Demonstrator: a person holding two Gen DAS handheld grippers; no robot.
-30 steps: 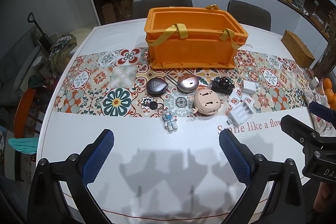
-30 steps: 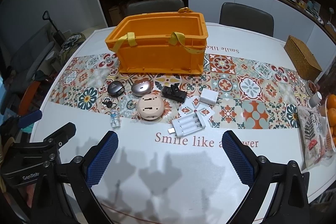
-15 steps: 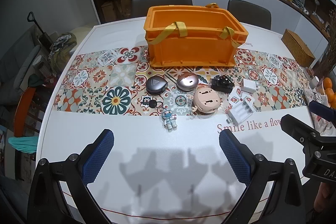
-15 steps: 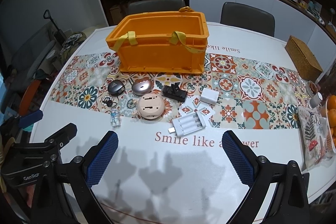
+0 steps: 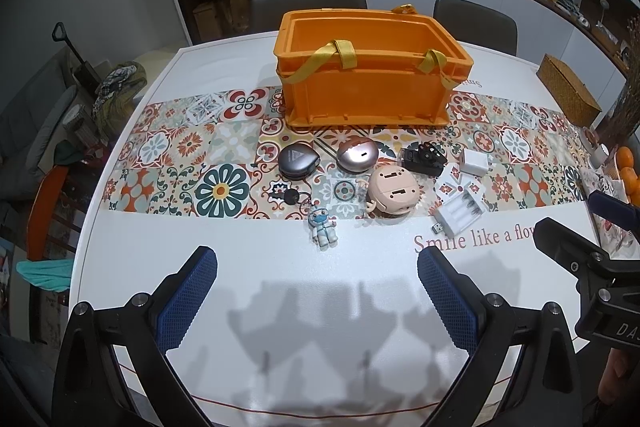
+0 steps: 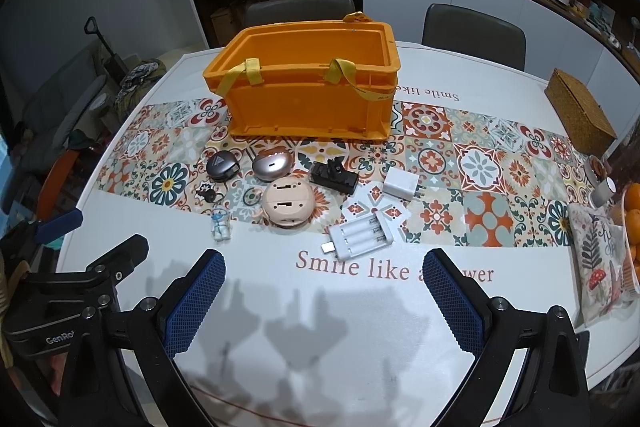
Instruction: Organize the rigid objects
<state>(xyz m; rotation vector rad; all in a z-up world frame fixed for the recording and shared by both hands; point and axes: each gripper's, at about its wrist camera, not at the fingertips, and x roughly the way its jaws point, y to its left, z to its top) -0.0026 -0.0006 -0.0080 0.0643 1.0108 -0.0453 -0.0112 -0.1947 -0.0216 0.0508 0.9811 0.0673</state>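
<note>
An orange crate (image 5: 372,91) (image 6: 308,99) with yellow straps stands on the patterned runner. In front of it lie a dark grey case (image 5: 298,161), a silver case (image 5: 357,154), a black adapter (image 5: 425,159), a white charger cube (image 5: 474,162), a beige round toy (image 5: 394,191), a white battery holder (image 5: 460,213) and an astronaut keychain (image 5: 323,227). My left gripper (image 5: 316,291) hovers open over the near white table, short of the keychain. My right gripper (image 6: 324,295) is open too, short of the battery holder (image 6: 362,235). Both hold nothing.
A woven box (image 6: 582,117) sits at the far right, with oranges (image 6: 634,211), a cup (image 6: 602,187) and a printed cloth (image 6: 600,259) near the right edge. Chairs (image 5: 308,5) stand behind the table. Each gripper shows at the other view's edge.
Both views have shifted very slightly; the objects sit a touch higher in frame. Nothing on the table has moved and both grippers stay open.
</note>
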